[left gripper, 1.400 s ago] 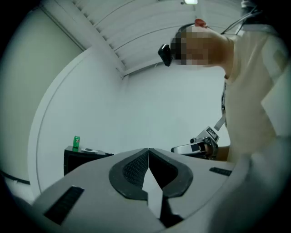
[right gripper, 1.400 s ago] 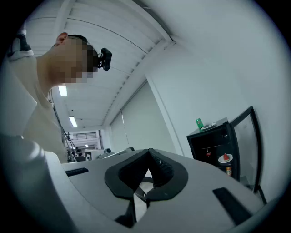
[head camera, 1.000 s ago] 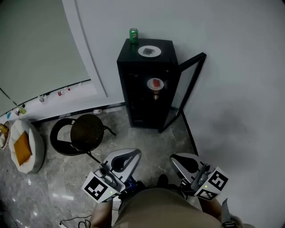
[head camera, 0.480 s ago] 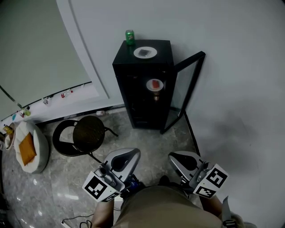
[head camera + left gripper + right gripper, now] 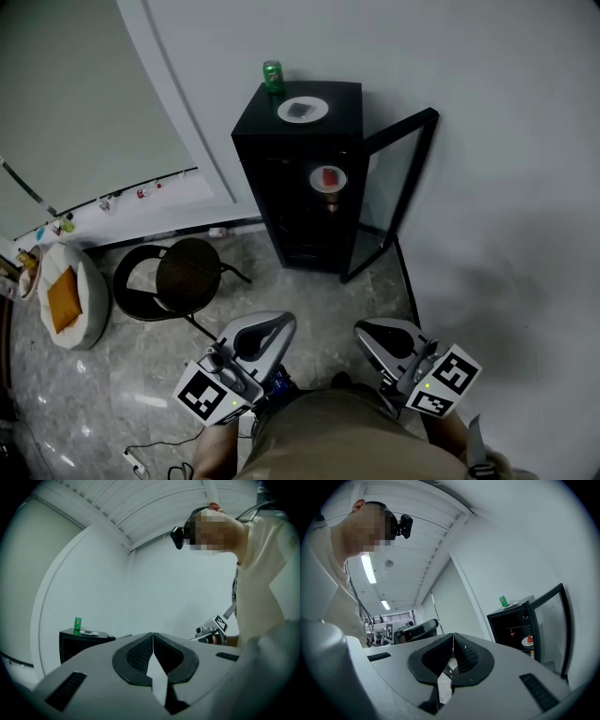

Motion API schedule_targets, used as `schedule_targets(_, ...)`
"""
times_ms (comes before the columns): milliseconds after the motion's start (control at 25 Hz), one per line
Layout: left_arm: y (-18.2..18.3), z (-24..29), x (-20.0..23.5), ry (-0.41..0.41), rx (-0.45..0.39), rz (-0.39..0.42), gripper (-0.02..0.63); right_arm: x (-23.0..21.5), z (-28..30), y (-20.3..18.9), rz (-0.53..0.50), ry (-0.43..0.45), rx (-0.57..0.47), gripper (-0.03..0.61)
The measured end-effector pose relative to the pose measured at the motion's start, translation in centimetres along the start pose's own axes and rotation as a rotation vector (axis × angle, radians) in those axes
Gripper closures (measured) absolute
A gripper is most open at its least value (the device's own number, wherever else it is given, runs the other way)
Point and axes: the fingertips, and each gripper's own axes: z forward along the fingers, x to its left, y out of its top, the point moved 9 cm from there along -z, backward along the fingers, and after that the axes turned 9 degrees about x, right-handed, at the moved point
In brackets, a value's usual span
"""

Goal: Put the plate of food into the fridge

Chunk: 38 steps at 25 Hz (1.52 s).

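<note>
Head view: a black fridge (image 5: 255, 178) stands against the wall with its door (image 5: 398, 187) swung open. The plate of food (image 5: 327, 177) sits on a shelf inside. A second plate (image 5: 303, 110) and a green can (image 5: 273, 75) are on top. A stool (image 5: 187, 275) stands on the floor to the left. The left gripper (image 5: 272, 328) and right gripper (image 5: 375, 336) are low by the person's body, well apart from the fridge.

Left gripper view: the jaws are clenched together with nothing between them.

Right gripper view: the jaws are pressed together and empty. The open fridge is off to the right.
</note>
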Motion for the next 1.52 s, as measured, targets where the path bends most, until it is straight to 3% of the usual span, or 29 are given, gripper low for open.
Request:
schedule_targets(480, -0.1, 1.5, 0.3, 0.098, 0.040, 0.008, 0.603, -3.5, -0.9, 0.3, 0.017, 0.054, 0.026, 0.558)
schedule_targets(800, -1.5, 2.3, 1.9, 0.046, 0.066, 0.004, 0.603, -3.6, 0.1, 0.1, 0.020, 0.010, 0.065, 0.557)
schedule_targets(1520, -2.0, -1.5, 12.5, -0.051, 0.026, -0.015, 0.603, -1.7, 10.4, 2.6, -0.006, -0.089, 0.113, 0.557)
